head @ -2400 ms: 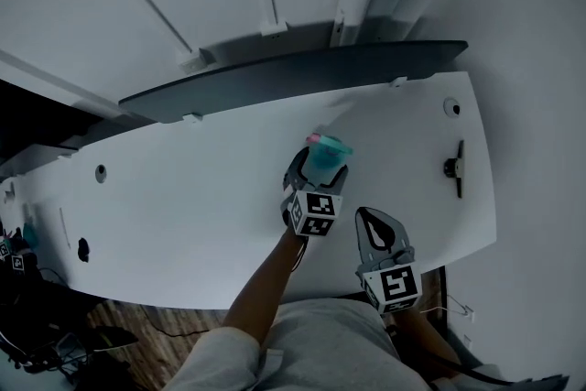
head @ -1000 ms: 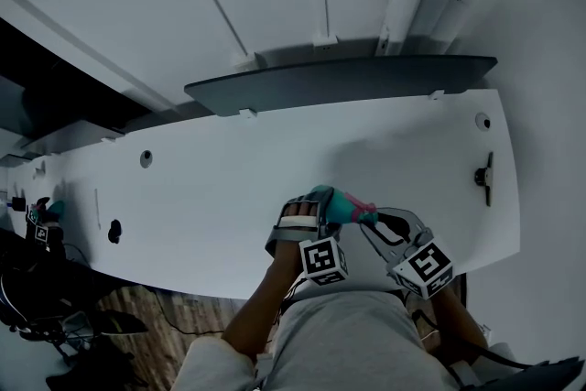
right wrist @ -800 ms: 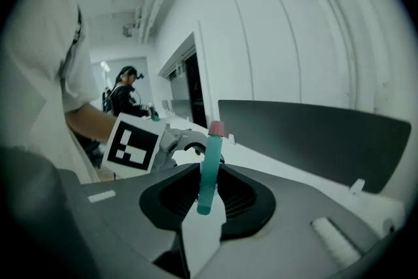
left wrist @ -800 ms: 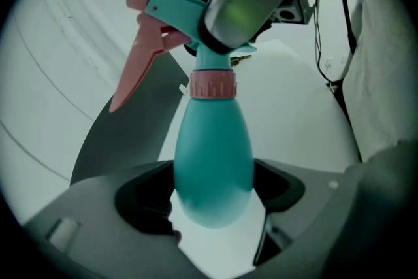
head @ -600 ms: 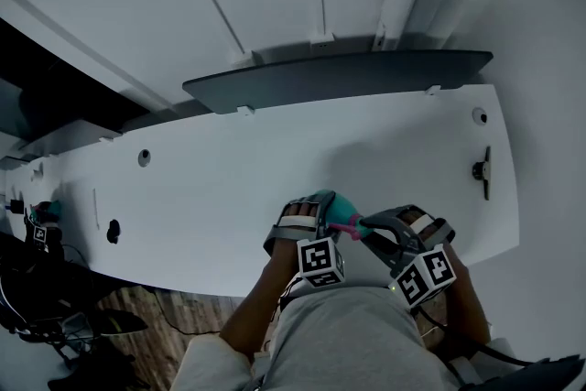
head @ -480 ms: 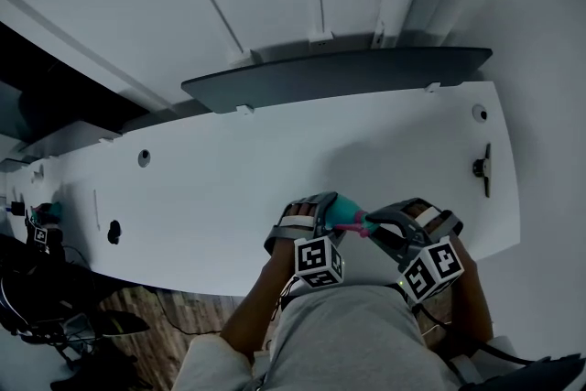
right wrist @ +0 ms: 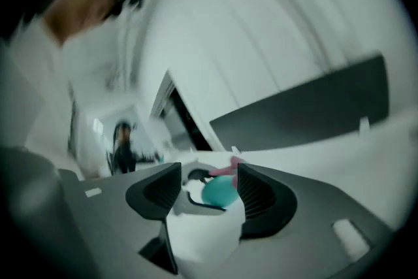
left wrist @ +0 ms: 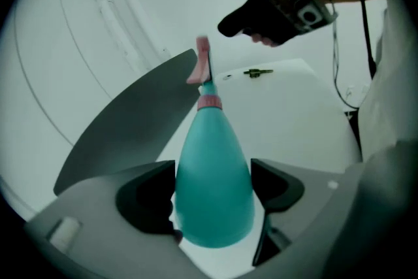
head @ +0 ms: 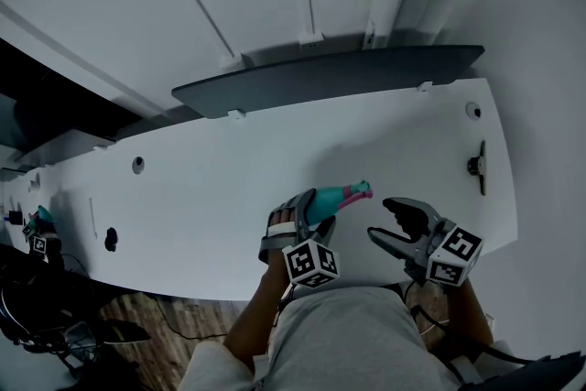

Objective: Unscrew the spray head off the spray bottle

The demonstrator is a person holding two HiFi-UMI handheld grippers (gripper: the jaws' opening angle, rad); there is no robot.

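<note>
The right gripper (head: 384,221) has backed off from the pink plastic spray head (left wrist: 203,66), jaws just sprung apart and empty; the left gripper (left wrist: 213,187) clamps the teal teardrop bottle (head: 321,204).

Right gripper (head: 379,219) opened its jaws, releasing the spray head (head: 348,195)

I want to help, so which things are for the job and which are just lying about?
For the job: teal spray bottle, pink spray head, left gripper holding the bottle, right gripper, jaws just opened, empty.
Lying about: black fitting, dark grey board.
</note>
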